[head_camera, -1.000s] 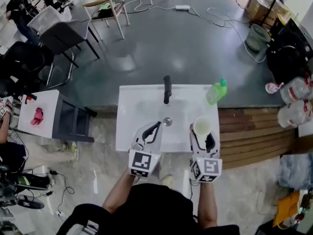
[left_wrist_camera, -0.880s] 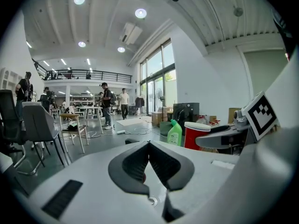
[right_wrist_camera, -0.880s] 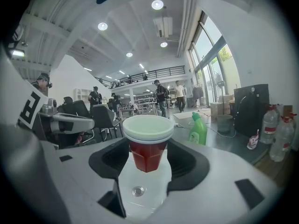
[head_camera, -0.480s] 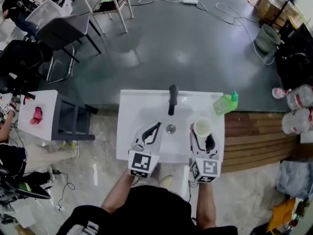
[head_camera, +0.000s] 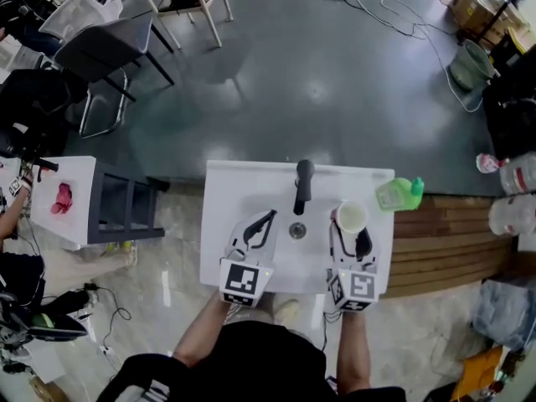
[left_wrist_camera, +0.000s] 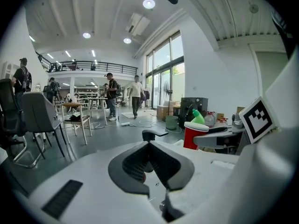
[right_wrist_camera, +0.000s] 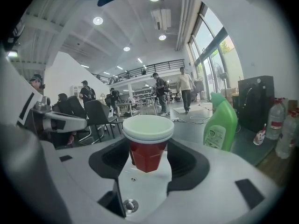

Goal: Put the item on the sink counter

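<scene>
A: Gripping the cup [right_wrist_camera: 147,139] in the right gripper [right_wrist_camera: 148,161], clamping on its red wall below the white rim; holding it upright over the right side of the sink counter [head_camera: 224,193], near the green bottle [head_camera: 399,193]; not telling from here whether touching down yet.

B: Doing anything with the left gripper [head_camera: 261,224]?

A: Nothing; hovering over the left of the basin [head_camera: 280,203], tips pinched together on empty air.

B: Worrying about anything from here?

A: Worrying mostly about landing on an edge; aiming, seemingly, at the narrow flat strip beside the basin, so risking a base half on the slope and a tumble toward the drain [head_camera: 297,230] on release.

B: And crowding the bottle?

A: Yes; risking a nudge by drifting further right, perhaps knocking it off the corner; risking a clip on the tap [head_camera: 302,182] by drifting left.

B: Trusting the grip itself?

A: Only partly; pinching a thin tapered cup, so risking a dented wall by squeezing harder, or a drop and a bounce by slackening early; not judging the contents either, so treating any tilt as a possible spill.

B: Opening before touching down, then?

A: Judging that the worst case; better setting the base flat first, then releasing.
</scene>
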Demonstrator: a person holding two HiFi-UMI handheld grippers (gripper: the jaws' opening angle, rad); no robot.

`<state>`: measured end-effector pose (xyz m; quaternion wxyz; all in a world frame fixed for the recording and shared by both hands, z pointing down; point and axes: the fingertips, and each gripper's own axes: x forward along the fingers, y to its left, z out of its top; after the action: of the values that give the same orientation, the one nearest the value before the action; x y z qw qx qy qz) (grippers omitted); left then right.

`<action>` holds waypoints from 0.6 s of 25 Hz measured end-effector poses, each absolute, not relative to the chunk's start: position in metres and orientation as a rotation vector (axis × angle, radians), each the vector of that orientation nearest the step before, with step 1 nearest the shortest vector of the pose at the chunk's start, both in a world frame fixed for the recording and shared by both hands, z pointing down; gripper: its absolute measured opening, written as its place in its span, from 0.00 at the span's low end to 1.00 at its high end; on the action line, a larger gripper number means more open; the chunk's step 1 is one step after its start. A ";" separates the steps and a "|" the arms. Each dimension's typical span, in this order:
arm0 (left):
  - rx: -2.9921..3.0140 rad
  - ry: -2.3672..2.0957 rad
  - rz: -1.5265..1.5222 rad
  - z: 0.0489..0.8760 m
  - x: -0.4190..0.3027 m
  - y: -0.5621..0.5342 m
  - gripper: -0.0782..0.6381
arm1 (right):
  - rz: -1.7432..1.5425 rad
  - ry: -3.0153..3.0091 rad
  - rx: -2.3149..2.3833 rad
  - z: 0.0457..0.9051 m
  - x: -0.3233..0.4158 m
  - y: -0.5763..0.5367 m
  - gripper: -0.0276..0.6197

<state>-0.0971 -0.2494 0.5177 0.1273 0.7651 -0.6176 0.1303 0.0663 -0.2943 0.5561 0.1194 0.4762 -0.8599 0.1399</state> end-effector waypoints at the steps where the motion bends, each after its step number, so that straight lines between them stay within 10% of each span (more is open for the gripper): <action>1: 2.218 -1.791 0.379 0.522 -0.098 -0.252 0.11 | 0.411 -2.511 1.393 0.560 0.066 -0.299 0.44; 15: 2.158 -1.736 0.413 0.564 -0.110 -0.286 0.11 | 0.418 -2.462 1.401 0.608 0.059 -0.348 0.44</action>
<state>-0.1100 -0.2861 0.5639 0.1697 0.7594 -0.6110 0.1455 0.0590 -0.3478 0.6080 0.1387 0.4847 -0.8514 0.1445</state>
